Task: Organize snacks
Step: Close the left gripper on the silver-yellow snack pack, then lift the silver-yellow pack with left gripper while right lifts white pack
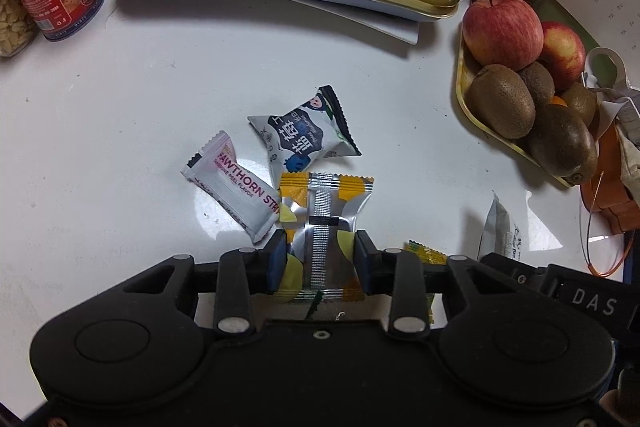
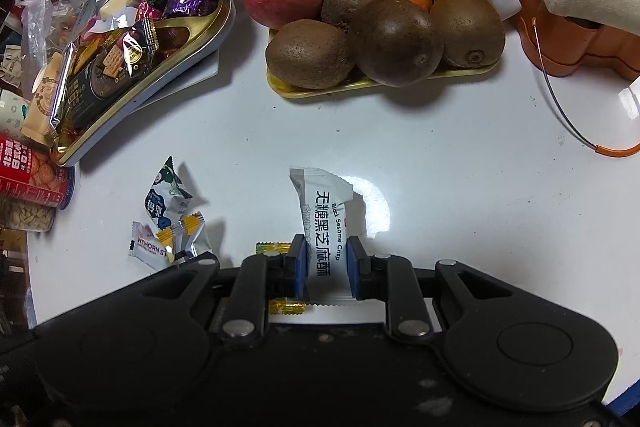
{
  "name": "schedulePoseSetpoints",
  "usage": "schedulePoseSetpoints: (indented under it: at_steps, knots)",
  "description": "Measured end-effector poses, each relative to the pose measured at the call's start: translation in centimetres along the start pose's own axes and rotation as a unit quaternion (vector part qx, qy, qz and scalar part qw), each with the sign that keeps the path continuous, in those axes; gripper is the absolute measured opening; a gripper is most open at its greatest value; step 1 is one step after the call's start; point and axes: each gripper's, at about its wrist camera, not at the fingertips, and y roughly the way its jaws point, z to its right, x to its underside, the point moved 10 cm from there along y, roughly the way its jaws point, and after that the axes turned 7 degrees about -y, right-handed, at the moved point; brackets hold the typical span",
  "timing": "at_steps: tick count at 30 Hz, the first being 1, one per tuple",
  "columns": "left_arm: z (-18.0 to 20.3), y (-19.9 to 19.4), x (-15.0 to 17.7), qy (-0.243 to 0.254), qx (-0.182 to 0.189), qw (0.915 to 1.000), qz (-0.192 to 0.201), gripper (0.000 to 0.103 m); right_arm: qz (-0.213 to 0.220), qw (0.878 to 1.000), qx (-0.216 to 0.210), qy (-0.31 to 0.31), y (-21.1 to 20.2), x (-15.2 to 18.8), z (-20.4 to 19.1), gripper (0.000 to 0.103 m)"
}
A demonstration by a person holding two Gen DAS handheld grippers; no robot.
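Bare table point(image 2: 460, 167) ahead (fruit tray point(image 2: 280, 89) beyond).

Both grippers are matte black plastic. The left gripper point(image 1: 320, 259) has 2 blue-padded fingers point(image 1: 277, 263) on linkage bars with 4 silver rivets behind them, 2 round discs on the body, and 1 small screw centred between the rivets. The right gripper point(image 2: 327, 267) matches, its housing scuffed.
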Motion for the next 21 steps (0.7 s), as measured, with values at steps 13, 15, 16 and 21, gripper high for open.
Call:
schedulePoseSetpoints:
  at_steps: [13, 15, 16, 21]
  knots:
    - [-5.4, -1.4, -1.6, -0.03, -0.057, 0.9977, 0.023, 0.044, -0.004, 1.0, 0.004, -0.001, 0.5, -0.2, -0.2, 0.023]
    - [-6.2, -1.0, -1.6, -0.041, -0.061, 0.9972, 0.016, 0.044, -0.004, 1.0, 0.004, 0.001, 0.5, -0.2, -0.1, 0.023]
    - [-6.6, -0.8, -1.6, -0.046, -0.061, 0.997, 0.012, 0.044, -0.003, 1.0, 0.005, 0.004, 0.5, -0.3, -0.1, 0.023]
    - [-7.6, -0.2, -1.3, -0.056, -0.064, 0.9963, 0.014, 0.046, -0.012, 1.0, -0.003, 0.011, 0.7, -0.1, 0.0, 0.023]
